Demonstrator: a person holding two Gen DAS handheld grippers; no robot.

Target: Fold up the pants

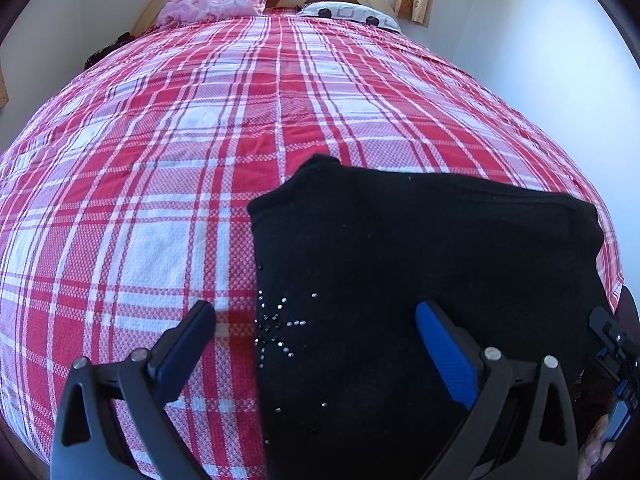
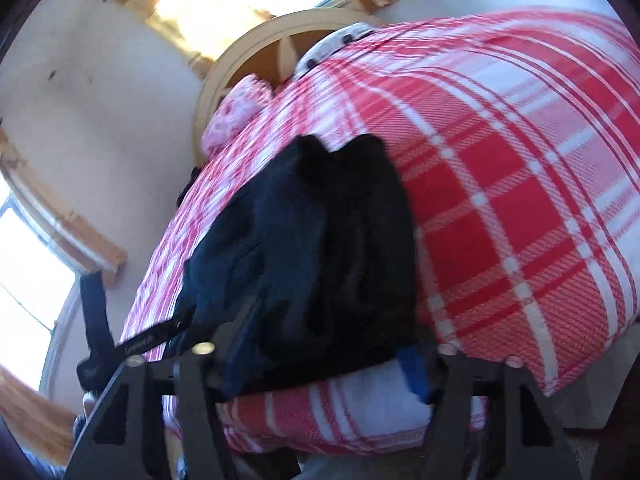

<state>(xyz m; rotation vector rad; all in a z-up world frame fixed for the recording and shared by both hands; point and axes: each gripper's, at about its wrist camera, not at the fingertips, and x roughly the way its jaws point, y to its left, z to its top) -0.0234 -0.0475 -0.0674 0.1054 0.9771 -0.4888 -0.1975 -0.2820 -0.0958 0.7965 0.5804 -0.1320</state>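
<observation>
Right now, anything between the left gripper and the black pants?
Nothing visible. The left gripper hangs open right over the edge of the black pants; only plaid bedspread lies beside them, and no other item sits on top.

you see black pants with silver studs on a red-and-white plaid bedspread, beside a pink floral pillow.
</observation>
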